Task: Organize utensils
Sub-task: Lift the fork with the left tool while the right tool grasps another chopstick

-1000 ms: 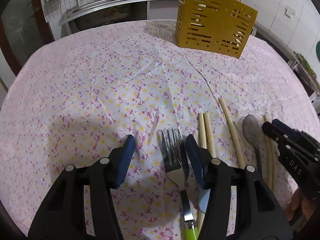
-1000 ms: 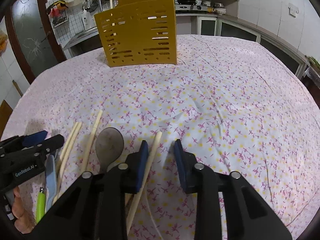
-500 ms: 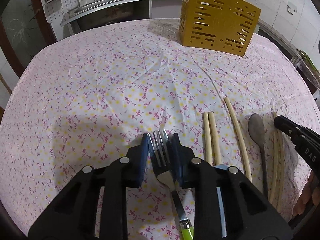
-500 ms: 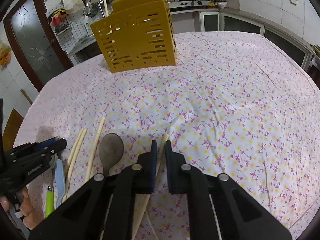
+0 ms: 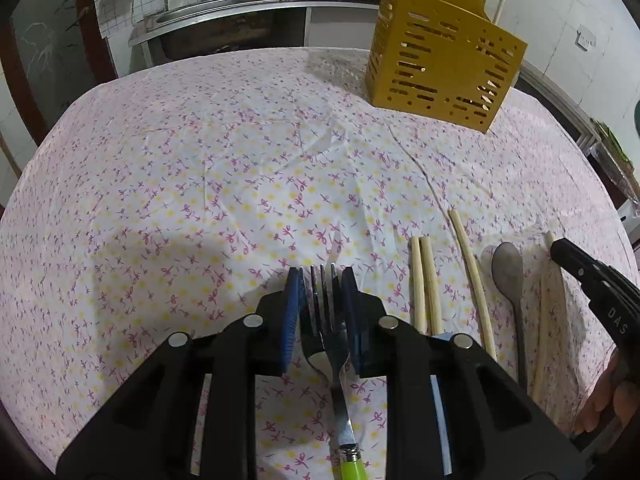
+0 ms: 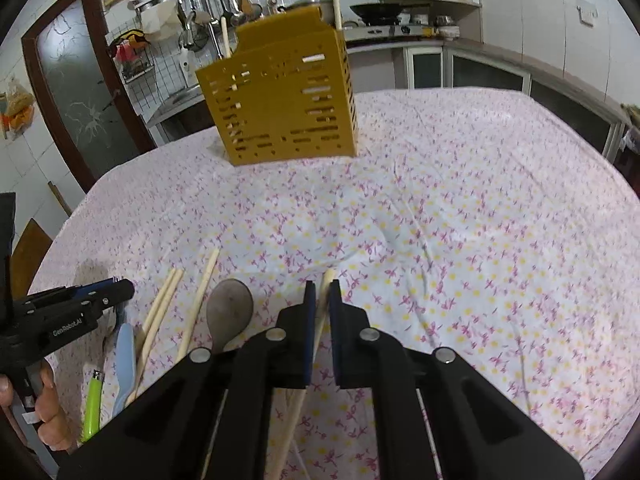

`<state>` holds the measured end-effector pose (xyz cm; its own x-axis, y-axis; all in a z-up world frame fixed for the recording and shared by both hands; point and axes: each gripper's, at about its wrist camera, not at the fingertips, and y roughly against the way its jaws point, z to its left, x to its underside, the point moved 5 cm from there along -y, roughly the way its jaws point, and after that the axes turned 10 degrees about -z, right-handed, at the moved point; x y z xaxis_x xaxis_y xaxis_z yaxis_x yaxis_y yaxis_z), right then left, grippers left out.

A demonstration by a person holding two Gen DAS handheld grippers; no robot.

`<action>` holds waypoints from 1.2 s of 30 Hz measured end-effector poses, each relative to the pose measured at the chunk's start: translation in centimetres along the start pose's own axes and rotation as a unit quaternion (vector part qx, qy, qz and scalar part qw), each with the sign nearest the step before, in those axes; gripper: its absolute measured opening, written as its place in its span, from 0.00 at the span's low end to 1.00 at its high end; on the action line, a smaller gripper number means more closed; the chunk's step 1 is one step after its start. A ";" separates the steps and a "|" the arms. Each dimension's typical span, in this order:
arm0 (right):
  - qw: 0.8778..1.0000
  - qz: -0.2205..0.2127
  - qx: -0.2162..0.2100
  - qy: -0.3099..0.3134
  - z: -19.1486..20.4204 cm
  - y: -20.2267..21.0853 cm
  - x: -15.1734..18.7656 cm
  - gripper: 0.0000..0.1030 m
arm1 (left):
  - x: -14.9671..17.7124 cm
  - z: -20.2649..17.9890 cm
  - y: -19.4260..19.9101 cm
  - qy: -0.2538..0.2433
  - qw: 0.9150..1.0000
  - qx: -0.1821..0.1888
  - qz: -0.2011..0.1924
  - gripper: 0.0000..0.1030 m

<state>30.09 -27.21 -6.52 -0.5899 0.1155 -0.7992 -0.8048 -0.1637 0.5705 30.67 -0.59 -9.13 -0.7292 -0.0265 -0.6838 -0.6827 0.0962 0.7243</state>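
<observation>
My left gripper (image 5: 322, 280) is shut on a fork (image 5: 338, 412) with a green handle; the tines stick out between the blue pads. The right gripper (image 6: 322, 284) is shut on a pale wooden chopstick (image 6: 298, 406), whose tip shows just past the pads. Both sit low over the flowered tablecloth (image 5: 200, 184). Between the two grippers lie a pair of chopsticks (image 5: 424, 280), a single chopstick (image 5: 472, 276) and a dark spoon (image 5: 508, 272). A yellow slotted utensil holder (image 6: 280, 108) stands at the far side with chopsticks upright in it.
A light blue utensil (image 6: 124, 356) lies beside the fork's green handle (image 6: 92, 412). A person's hand (image 6: 48, 412) holds the left gripper. Behind the table are a sink, a counter and a door. The tablecloth is bare to the left and right.
Both grippers went from open to shut: the left closed on the fork's tines, the right on the chopstick. The right wrist view has tilted up a little.
</observation>
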 end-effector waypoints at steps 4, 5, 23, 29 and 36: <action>1.000 -0.007 0.000 -0.001 -0.2 0.2 -0.3 0.05 | -0.4 0.5 0.8 0.007 1.000 0.007 -0.011 0.19; 1.000 -0.007 -0.001 -0.002 -0.2 0.2 -0.2 0.05 | -0.5 0.6 1.0 0.008 1.000 0.007 -0.015 0.19; 0.997 -0.078 -0.023 -0.003 0.2 4.4 -2.4 0.05 | -3.3 0.2 8.2 0.006 0.989 0.037 -0.141 0.19; 0.995 -0.093 -0.027 0.000 0.4 5.5 -2.8 0.05 | -3.9 0.0 10.1 0.006 0.984 0.053 -0.168 0.19; 0.996 -0.090 -0.028 -0.005 0.0 5.5 -2.4 0.05 | -3.8 0.0 10.6 0.004 0.984 0.054 -0.172 0.19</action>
<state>27.12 -28.38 -1.46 -0.4369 0.1568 -0.8857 -0.8930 -0.1940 0.4061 26.22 0.50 1.20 -0.4563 -0.0845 -0.8858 -0.8806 0.1857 0.4359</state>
